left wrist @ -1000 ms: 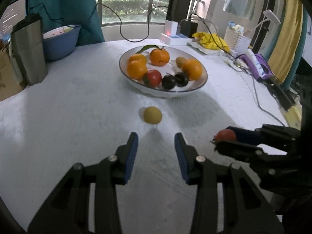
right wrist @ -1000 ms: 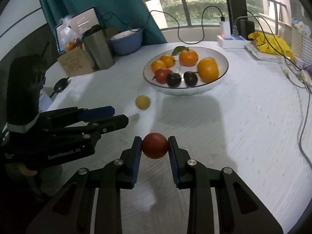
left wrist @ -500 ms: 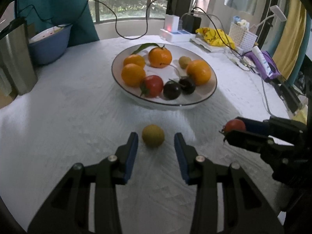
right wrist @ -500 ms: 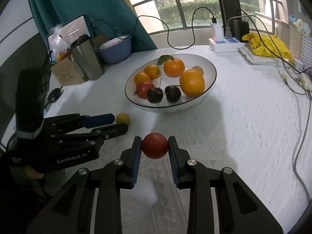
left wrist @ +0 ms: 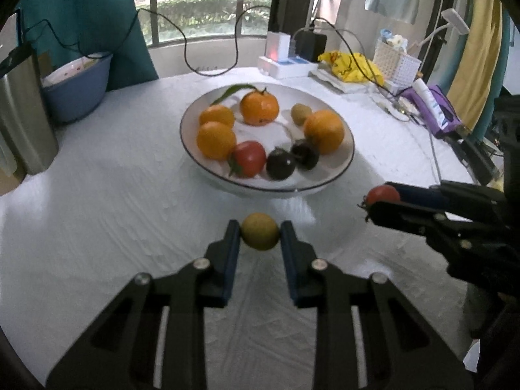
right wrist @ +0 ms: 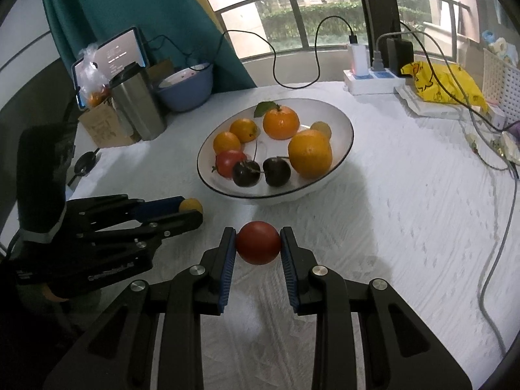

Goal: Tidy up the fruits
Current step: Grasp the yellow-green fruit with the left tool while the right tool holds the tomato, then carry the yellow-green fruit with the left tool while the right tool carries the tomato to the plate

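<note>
Clamped: left gripper (left wrist: 260, 232) on small yellow-green round fruit (left wrist: 260, 231), right gripper (right wrist: 258, 243) on red round tomato (right wrist: 258, 242); both near white bowl (right wrist: 338, 162) of fruit; only dropping in left.

Our left claw (left wrist: 260, 237) clamped on a yellow-green fruit (left wrist: 260, 236) over the white surface (left wrist: 97, 211), our right claw (left wrist: 383, 201) gripping a red tomato (left wrist: 383, 194) toward the right edge, fruit bowl (left wrist: 341, 169) mid-surface beyond.
</note>
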The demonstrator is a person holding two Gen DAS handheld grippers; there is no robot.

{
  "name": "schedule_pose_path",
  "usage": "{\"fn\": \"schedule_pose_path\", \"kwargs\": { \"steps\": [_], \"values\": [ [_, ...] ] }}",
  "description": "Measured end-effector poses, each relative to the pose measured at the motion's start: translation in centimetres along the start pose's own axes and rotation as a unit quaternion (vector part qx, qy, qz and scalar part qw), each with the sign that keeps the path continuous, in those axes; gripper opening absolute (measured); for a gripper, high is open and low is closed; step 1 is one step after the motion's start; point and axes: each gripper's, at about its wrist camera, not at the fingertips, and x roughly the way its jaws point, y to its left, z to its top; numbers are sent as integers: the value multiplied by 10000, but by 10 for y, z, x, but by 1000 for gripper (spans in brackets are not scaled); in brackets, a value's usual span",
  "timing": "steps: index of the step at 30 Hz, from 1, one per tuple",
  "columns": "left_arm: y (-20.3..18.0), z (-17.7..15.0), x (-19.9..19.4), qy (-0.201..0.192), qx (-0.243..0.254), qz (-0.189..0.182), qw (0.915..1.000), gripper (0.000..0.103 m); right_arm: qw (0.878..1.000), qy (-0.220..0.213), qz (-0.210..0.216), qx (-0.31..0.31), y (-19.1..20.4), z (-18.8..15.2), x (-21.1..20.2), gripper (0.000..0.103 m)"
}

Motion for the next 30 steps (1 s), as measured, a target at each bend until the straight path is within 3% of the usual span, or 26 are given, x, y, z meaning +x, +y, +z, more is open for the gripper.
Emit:
{"fn": "schedule_pose_path", "kwargs": {
  "steps": [15, 30],
  "values": [
    [4, 36, -12, -434, 74, -122, 9990, 27, 9995, -176, -97, -226, -1, 34, 0, 30],
    [18, 73, 21, -519, 42, -318, 9981, 27, 9988, -323, -163, -315, -17, 76, 24, 30]
  ]
}}
